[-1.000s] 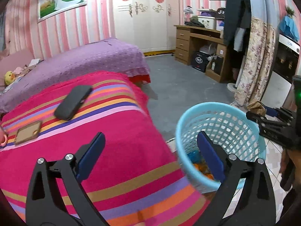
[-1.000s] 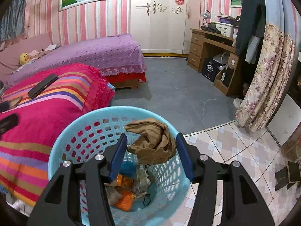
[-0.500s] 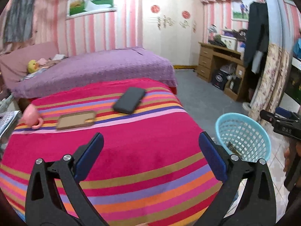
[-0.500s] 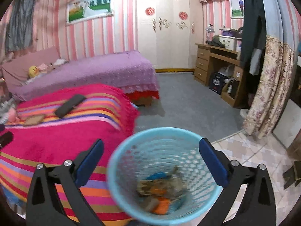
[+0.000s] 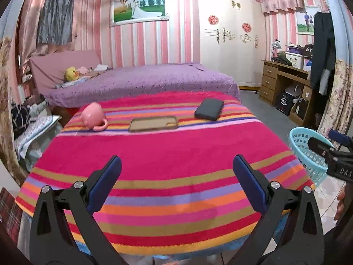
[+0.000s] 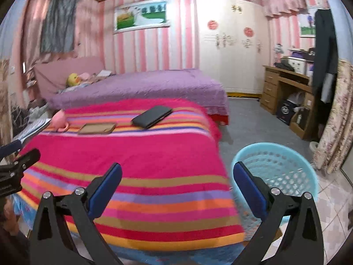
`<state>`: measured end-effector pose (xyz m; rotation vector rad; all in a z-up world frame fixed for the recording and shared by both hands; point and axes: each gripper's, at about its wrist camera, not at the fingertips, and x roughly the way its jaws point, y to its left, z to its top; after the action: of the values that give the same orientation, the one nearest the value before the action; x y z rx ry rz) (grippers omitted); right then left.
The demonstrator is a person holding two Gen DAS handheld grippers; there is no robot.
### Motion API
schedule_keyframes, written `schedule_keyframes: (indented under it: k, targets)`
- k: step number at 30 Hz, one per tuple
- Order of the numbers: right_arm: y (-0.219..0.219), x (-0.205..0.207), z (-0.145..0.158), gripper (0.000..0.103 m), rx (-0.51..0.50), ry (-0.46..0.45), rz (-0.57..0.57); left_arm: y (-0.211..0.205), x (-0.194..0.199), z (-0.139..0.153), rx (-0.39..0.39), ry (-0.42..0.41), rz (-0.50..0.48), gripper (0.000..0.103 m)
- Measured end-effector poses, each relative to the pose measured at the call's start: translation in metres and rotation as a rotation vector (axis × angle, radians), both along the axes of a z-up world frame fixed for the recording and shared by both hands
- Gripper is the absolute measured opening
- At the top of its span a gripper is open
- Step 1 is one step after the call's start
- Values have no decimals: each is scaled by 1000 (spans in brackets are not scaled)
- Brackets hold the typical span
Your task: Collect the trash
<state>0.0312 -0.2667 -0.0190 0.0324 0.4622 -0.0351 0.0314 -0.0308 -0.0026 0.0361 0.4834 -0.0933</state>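
Basket (image 6: 284, 159) now right of jaws, apparently.

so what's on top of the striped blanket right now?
On the striped blanket: a tipped pink mug, a clear phone case and a black phone. Whatever lies under the blanket is covered.

White letters "DAS", cut off by the frame edge, on the black plastic right gripper body (image 5: 340, 169). Characters "5T", partly hidden, on a dark box (image 5: 307, 49) atop the wooden desk. No other markings legible.
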Motion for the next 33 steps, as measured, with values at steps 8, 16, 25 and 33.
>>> schedule_keyframes:
  k: [8, 16, 25, 33]
  targets:
    - [15, -2, -7, 98, -26, -32, 11, 11, 2, -20, 14, 5, 17, 98]
    - [18, -6, -6, 98, -29, -54, 3, 18, 1, -18, -11, -11, 24, 98]
    - [27, -15, 0, 98, -68, -87, -9, 28, -7, -11, -26, -46, 31, 98]
    - [37, -22, 4, 98, -85, -115, 1, 33, -11, -14, -18, -42, 29, 98]
